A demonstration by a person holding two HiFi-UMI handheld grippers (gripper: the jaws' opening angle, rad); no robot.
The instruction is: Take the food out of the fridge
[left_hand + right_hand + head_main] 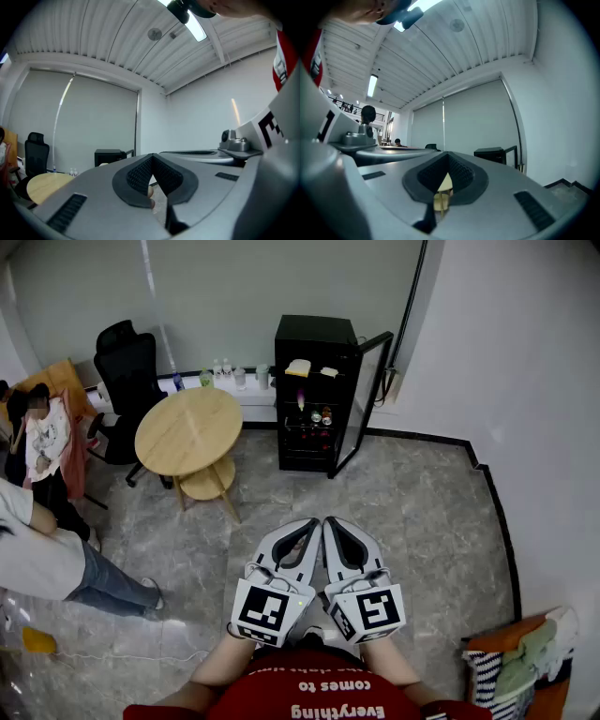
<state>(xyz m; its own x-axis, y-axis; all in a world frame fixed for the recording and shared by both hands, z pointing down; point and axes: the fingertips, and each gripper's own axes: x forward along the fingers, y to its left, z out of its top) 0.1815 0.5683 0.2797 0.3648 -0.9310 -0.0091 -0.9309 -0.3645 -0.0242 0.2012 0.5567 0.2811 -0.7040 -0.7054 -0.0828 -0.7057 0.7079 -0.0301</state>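
My left tongs (311, 526) and right tongs (333, 524) both closed and empty, side by side, black box-shaped fridge (311, 332) well ahead across grey stone floor (422, 521), glass door (366, 395) swung open, food (314, 415) on inner shelves, round wooden surface (187, 427) to its left

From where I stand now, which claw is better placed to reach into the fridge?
Left, slightly. The left claw and right claw are shut, empty, far from the fridge; its open door hangs in the right claw's line, while the left faces the opening.
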